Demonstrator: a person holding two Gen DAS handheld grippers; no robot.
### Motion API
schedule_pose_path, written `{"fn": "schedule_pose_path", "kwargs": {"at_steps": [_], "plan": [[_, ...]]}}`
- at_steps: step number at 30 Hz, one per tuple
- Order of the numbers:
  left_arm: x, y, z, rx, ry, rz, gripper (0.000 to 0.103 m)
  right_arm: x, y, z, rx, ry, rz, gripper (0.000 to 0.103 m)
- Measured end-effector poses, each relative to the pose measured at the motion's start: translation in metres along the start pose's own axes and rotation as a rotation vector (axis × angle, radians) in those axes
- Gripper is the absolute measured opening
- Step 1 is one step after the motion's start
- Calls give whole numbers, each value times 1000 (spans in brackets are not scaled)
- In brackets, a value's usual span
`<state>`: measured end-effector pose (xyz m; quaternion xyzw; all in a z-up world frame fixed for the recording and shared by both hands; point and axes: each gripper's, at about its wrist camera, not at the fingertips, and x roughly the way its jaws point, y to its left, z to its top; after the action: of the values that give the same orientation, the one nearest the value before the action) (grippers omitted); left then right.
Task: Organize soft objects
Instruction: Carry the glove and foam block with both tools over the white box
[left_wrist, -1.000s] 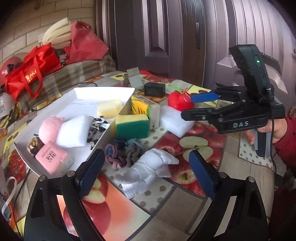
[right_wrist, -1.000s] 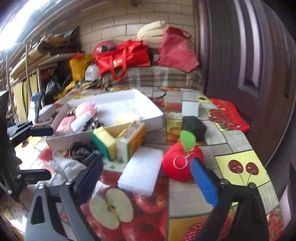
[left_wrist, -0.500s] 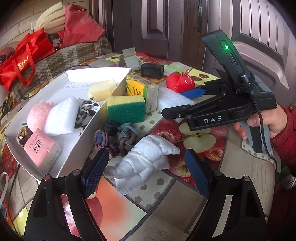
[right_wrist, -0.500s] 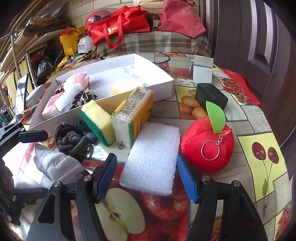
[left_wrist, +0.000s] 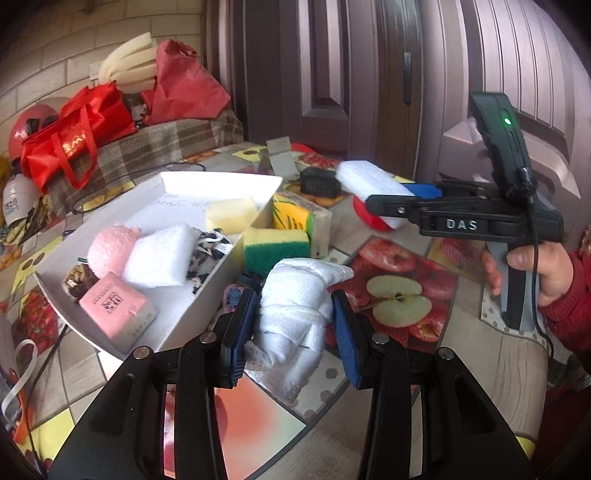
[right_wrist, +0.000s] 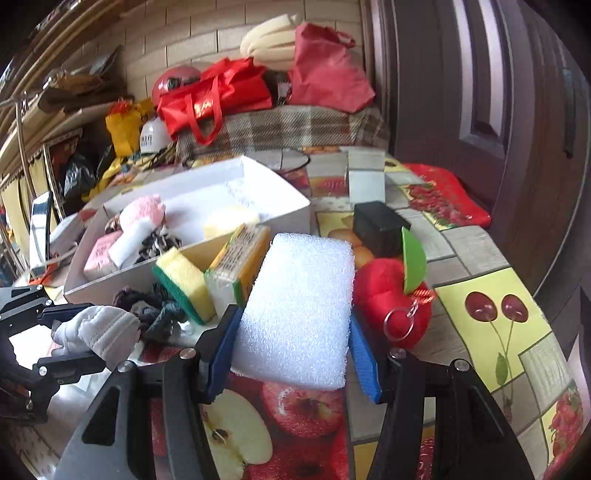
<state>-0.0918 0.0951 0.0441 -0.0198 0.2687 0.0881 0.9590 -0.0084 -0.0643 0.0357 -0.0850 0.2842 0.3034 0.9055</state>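
My left gripper (left_wrist: 293, 314) has its jaws closing, and the pads press on a rolled white cloth (left_wrist: 299, 280) held just above the fruit-print table. The right gripper (right_wrist: 293, 317) is also closing, its blue pads clamped on a white foam block (right_wrist: 303, 280) that hangs above the table. To the left stands a white box (left_wrist: 207, 295) holding a pink puff, a white sponge, a pink pack and a yellow sponge. Beside the box lie a yellow-green sponge (left_wrist: 275, 247), a wrapped sponge (left_wrist: 299, 218), hair ties (right_wrist: 155, 314) and a red plush apple (right_wrist: 388, 295).
A black box (right_wrist: 376, 225) and a small white card stand (right_wrist: 365, 177) sit further back on the table. A person's hand (left_wrist: 532, 269) grips the right tool. Red bags (right_wrist: 218, 96) rest on a plaid-covered bench behind. A dark door (right_wrist: 480, 92) is at the right.
Both grippers have closed: the left one on the white cloth, the right one on the foam block. The foam block has come up off the table.
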Motion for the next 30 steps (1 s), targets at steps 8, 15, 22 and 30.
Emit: {"fn": "schedule_pose_path", "kwargs": {"at_steps": [8,15,22,30], "plan": [[-37,24,-5,-108,-195,175,41,-43,10,0,2,-236,-12,57],[-45,66,-9,-185,-247,356,41,-42,28,2,22,-253,13,57],[-37,105,-7,-272,-257,412,41,-27,58,3,-6,-216,69,57],[-16,127,4,-292,-249,462,41,-1,96,12,-56,-201,108,57]]}}
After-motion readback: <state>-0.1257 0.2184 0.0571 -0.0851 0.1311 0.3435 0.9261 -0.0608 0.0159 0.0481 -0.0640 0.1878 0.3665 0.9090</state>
